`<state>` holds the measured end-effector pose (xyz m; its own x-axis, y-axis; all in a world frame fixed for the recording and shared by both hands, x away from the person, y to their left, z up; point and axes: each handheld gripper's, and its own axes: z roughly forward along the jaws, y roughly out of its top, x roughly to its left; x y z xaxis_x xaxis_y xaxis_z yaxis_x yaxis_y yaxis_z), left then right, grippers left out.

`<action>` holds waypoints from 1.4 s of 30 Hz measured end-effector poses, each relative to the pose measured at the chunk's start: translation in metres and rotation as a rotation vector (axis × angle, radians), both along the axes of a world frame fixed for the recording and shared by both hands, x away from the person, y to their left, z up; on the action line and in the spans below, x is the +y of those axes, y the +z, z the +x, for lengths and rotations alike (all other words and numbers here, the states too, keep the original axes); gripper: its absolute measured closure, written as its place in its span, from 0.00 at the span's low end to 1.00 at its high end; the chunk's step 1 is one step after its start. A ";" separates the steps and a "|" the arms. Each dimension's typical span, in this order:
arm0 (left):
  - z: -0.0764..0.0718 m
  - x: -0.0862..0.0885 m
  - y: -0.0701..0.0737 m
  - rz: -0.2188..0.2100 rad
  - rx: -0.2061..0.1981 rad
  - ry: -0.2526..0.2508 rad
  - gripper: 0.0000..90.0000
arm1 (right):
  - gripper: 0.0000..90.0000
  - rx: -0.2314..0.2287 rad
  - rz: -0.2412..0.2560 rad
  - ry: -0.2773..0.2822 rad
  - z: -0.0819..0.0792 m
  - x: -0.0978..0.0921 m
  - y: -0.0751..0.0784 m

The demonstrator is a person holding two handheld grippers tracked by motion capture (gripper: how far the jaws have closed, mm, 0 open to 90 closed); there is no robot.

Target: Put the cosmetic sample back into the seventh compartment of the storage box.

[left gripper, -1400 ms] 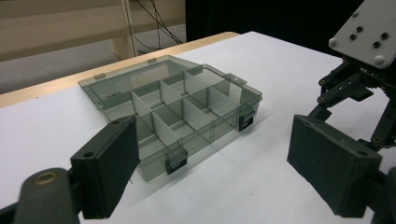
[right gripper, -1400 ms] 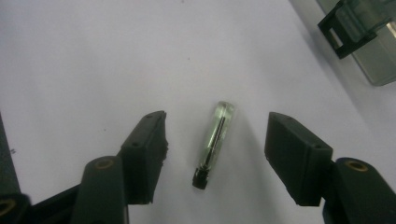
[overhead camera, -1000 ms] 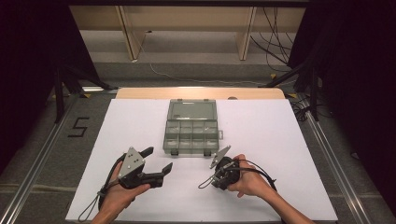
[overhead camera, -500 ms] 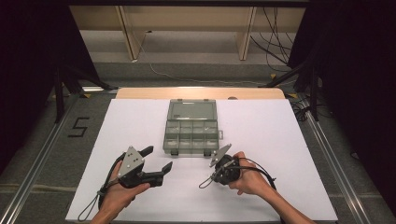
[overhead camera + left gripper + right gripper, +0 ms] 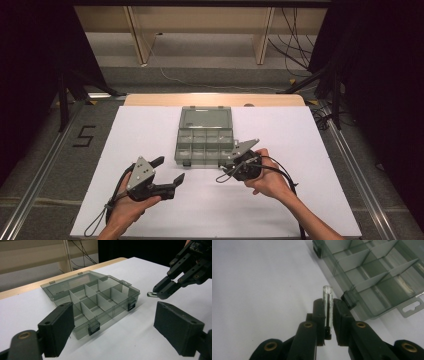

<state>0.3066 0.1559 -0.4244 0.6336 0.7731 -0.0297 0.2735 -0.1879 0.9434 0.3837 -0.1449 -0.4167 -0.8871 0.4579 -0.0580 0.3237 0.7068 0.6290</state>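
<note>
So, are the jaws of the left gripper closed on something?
No, the left gripper stands wide open with nothing between its jaws, near the compartment box.

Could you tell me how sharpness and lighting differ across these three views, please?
High view: white table top evenly bright, surroundings dark, image soft. Left gripper view: grey translucent compartment box fairly sharp, its own near jaws blurred, the right gripper in shade. Right gripper view: small clear tube in focus, a pale sheen on the box's dividers, the table top washed out.
</note>
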 end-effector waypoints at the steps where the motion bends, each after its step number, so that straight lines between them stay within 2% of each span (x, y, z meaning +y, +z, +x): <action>1: 0.000 0.000 0.000 0.002 0.002 0.000 0.18 | 0.90 0.006 0.010 0.002 0.001 0.001 0.001; 6: 0.000 0.000 0.000 0.000 -0.005 0.002 0.18 | 0.90 -0.022 0.031 -0.018 0.010 0.008 0.007; 11: 0.000 0.000 0.000 -0.006 -0.006 0.005 0.18 | 0.90 -0.023 0.062 -0.047 0.020 0.014 0.009; 12: 0.000 0.001 0.000 -0.006 -0.006 0.003 0.18 | 0.90 -0.018 0.068 -0.036 0.023 0.015 0.009; 14: -0.001 0.001 0.001 -0.013 -0.009 0.003 0.18 | 0.90 -0.027 0.071 -0.047 0.027 0.017 0.011; 16: -0.001 0.001 0.001 -0.015 -0.012 0.002 0.18 | 0.90 -0.037 0.094 -0.070 0.031 0.019 0.011; 17: -0.001 0.001 0.001 -0.014 -0.013 0.002 0.18 | 0.90 -0.018 0.091 -0.076 0.032 0.019 0.012; 18: -0.001 0.001 0.001 -0.013 -0.013 0.004 0.18 | 0.90 -0.038 0.099 -0.081 0.035 0.020 0.012; 19: -0.001 0.001 0.001 -0.015 -0.013 0.009 0.18 | 0.90 -0.018 0.101 -0.091 0.036 0.021 0.013; 20: -0.001 0.002 0.001 -0.019 -0.014 0.007 0.18 | 0.90 -0.041 0.112 -0.092 0.039 0.022 0.011; 24: 0.000 0.002 0.001 -0.023 -0.019 0.004 0.18 | 0.90 -0.031 0.112 -0.109 0.045 0.026 0.009; 25: 0.000 0.002 0.001 -0.026 -0.021 0.005 0.18 | 0.90 -0.041 0.118 -0.113 0.047 0.027 0.008; 28: -0.001 0.003 0.002 -0.034 -0.022 0.014 0.18 | 0.90 -0.007 0.126 -0.126 0.051 0.029 0.007; 29: -0.001 0.003 0.002 -0.036 -0.024 0.013 0.18 | 0.90 -0.016 0.132 -0.130 0.053 0.030 0.005; 30: -0.001 0.003 0.002 -0.043 -0.029 0.010 0.18 | 0.90 0.007 0.127 -0.143 0.053 0.031 0.005; 31: -0.001 0.003 0.003 -0.044 -0.031 0.011 0.18 | 0.90 -0.023 0.138 -0.145 0.055 0.032 0.003; 32: -0.001 0.003 0.003 -0.044 -0.034 0.012 0.18 | 0.90 -0.001 0.141 -0.155 0.056 0.031 0.003; 36: -0.001 0.003 0.003 -0.045 -0.039 0.017 0.18 | 0.90 -0.010 0.162 -0.172 0.063 0.032 -0.001; 37: -0.001 0.003 0.003 -0.045 -0.039 0.021 0.17 | 0.90 0.018 0.159 -0.186 0.062 0.033 -0.002; 39: -0.001 0.003 0.003 -0.050 -0.039 0.025 0.17 | 0.90 0.024 0.158 -0.181 0.065 0.033 -0.004; 40: -0.001 0.004 0.003 -0.052 -0.040 0.027 0.17 | 0.90 0.029 0.172 -0.196 0.066 0.034 -0.005; 42: 0.000 0.004 0.003 -0.054 -0.039 0.026 0.17 | 0.90 0.046 0.162 -0.207 0.067 0.035 -0.005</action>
